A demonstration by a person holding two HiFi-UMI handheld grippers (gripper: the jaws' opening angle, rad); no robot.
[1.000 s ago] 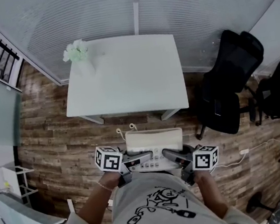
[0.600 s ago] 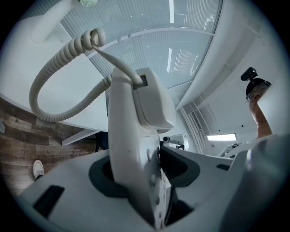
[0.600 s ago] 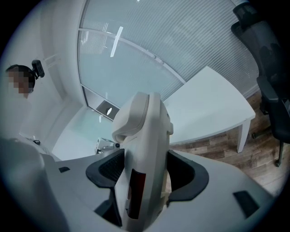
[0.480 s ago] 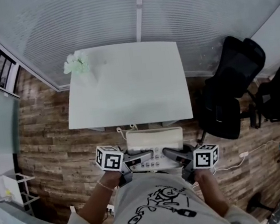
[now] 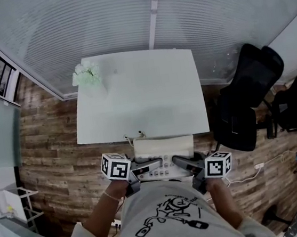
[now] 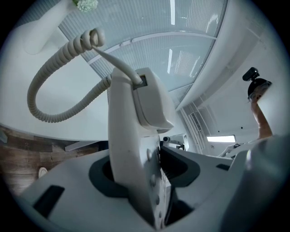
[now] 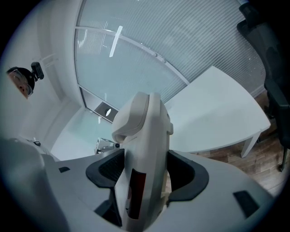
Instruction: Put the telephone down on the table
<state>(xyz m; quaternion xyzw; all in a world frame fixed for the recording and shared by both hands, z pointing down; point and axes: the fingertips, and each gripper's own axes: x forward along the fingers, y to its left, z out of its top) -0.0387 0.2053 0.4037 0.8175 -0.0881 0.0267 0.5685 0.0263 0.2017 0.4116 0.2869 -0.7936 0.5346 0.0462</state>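
White table point(image 5: 140, 97) on wood-plank floor point(image 5: 49, 143) — pale flower bunch point(image 5: 87, 74) at its far-left corner

The telephone point(image 5: 164, 152), borne by the left gripper point(image 5: 153, 166) and the right gripper point(image 5: 180, 164), has been carried toward the counter point(image 5: 141, 100). The strip of wooden floor point(image 5: 51, 154) formerly seen between them has been closed up. In the head view the telephone's far edge is now met by the counter's near edge, and the counter's legs have been lost from sight.

head view: steeply down | gripper views: close, forward | shared: table point(image 5: 141, 100)
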